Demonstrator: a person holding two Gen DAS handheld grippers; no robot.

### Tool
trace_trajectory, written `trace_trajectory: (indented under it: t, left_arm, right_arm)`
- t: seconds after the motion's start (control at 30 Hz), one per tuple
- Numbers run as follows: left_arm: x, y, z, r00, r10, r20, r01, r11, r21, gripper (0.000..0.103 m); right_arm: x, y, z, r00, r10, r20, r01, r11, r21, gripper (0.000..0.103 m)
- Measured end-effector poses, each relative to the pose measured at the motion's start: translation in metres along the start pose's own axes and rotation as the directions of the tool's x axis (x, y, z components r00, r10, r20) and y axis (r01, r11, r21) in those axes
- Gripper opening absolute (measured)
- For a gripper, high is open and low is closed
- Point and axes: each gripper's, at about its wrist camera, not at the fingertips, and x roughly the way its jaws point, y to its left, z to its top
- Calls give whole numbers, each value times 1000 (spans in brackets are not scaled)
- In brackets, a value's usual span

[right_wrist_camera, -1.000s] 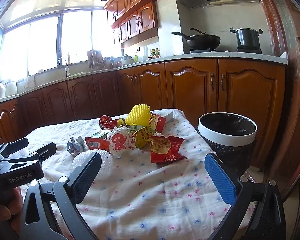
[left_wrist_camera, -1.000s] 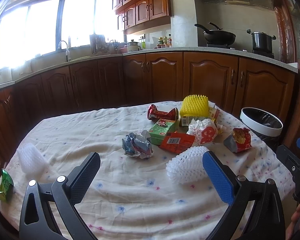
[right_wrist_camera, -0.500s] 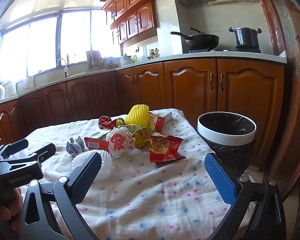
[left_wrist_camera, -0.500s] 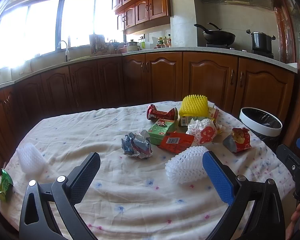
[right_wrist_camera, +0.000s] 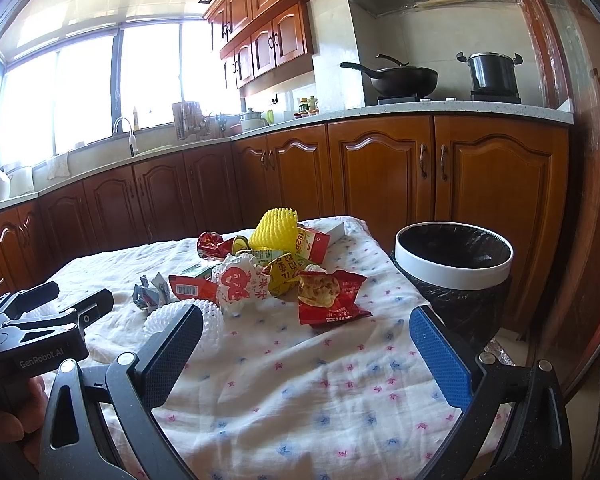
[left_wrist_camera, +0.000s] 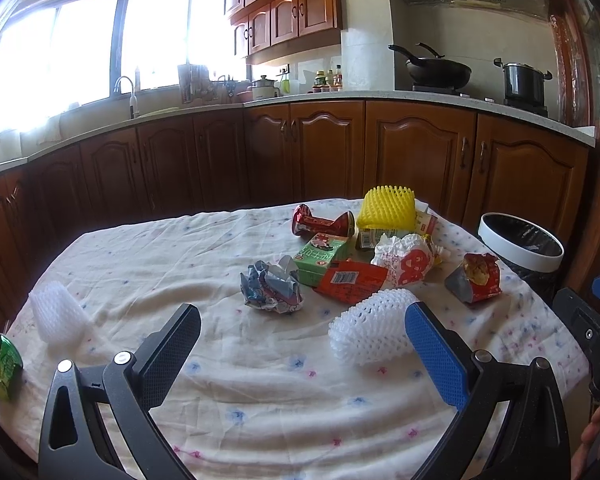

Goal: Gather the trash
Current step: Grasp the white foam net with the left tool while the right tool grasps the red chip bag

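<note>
Trash lies in a heap on the flowered tablecloth (left_wrist_camera: pixel 260 392): a crumpled foil wrapper (left_wrist_camera: pixel 270 290), a green carton (left_wrist_camera: pixel 320 258), a red packet (left_wrist_camera: pixel 350 280), a white paper ball with red print (left_wrist_camera: pixel 406 262), a yellow foam net (left_wrist_camera: pixel 386 208) and a red snack bag (left_wrist_camera: pixel 476 276). A white foam net (left_wrist_camera: pixel 370 330) rests just beside the blue fingertip of my left gripper (left_wrist_camera: pixel 304 350), which is open and holds nothing. My right gripper (right_wrist_camera: pixel 306 356) is open over bare cloth, short of the red snack bag (right_wrist_camera: pixel 330 294). The bin (right_wrist_camera: pixel 454 268), black-lined with a white rim, stands past the table's right edge.
At the table's left end lie another white foam net (left_wrist_camera: pixel 56 316) and a small green packet (left_wrist_camera: pixel 4 366). Wooden kitchen cabinets (left_wrist_camera: pixel 420 160) run behind the table. A hand holds the left gripper (right_wrist_camera: pixel 60 300), seen at the left of the right wrist view.
</note>
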Motion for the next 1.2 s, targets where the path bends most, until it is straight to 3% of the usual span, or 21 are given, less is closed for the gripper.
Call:
trace_trajectory:
  t: [0.47,0.73,0.97,1.1,1.2]
  left_arm:
    - [25,1,-1,995,-58,-81,58,998,-5,102]
    - [48,-5,6,978,-139,-158,145,989,22,102]
    - [73,-5,17,961,-176,-213,185,983,22,101]
    - [85,-9,19,949,-202,-243,217,976,35,88]
    - [98,-15,17,937,-220,-273,241,969,49,71]
  right_arm:
    - [14,-7,-6,999,8,-46,-6,999,32,103]
    - [33,-20,-2,994,32,-102,-26,998,64,103]
    - [74,-50,10,976,91,-198,-59,985,165,103]
    - [106,-63,12,955,141,-262,-83,972,220,92]
    - [129,-69,11,938,163,-304,-89,966,244,79]
